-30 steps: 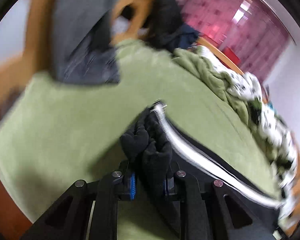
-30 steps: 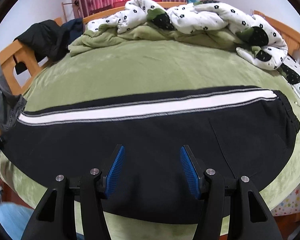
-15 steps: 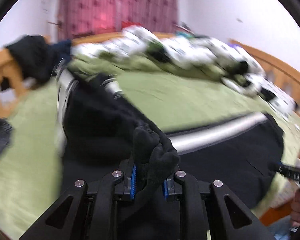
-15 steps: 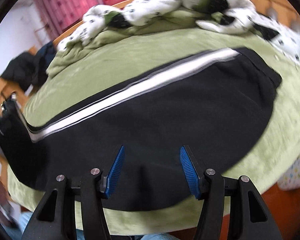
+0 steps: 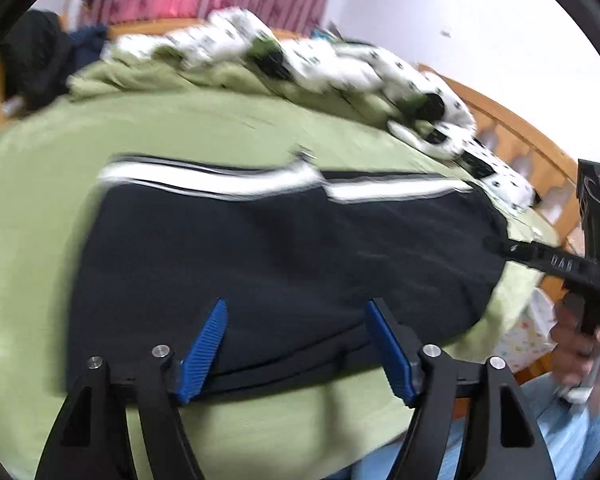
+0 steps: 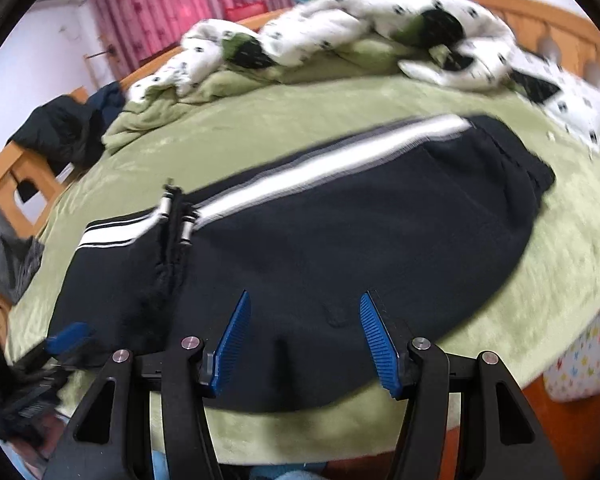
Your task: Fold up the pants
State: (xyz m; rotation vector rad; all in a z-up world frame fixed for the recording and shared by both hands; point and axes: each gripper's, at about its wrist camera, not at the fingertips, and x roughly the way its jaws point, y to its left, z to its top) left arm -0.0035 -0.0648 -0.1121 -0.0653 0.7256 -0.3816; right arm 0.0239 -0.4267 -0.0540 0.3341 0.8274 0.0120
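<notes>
Two hand-held grippers hover over black pants [image 6: 340,248] with a white side stripe [image 6: 324,168], spread across a green blanket [image 6: 260,120] on a wooden-framed bed. The pants lie near the blanket's front edge, and the leg end lies doubled over the rest, its ribbed cuff [image 6: 176,216] resting on the stripe.

The left gripper [image 5: 296,344] is opening; nothing sits between its blue pads, and the black cloth lies just beyond them. The right gripper [image 6: 304,340] stands about half spread and empty, above the near edge of the pants. From the left camera, the right gripper appears beyond the waistband end, with a hand [image 5: 584,344] on its handle.

A rumpled spotted duvet [image 6: 380,28] is heaped along the far side of the blanket, well apart from the pants. Dark clothes [image 6: 64,132] hang on the bed frame at the far left.

What could go wrong, as I judge it: the folded layer looks bunched at the cuff, so a next fold could lock in wrinkles or leave the stripe crooked. Pinching only the top layer would pull the fold open, and dragging cloth toward the front edge could slide the pants off.
</notes>
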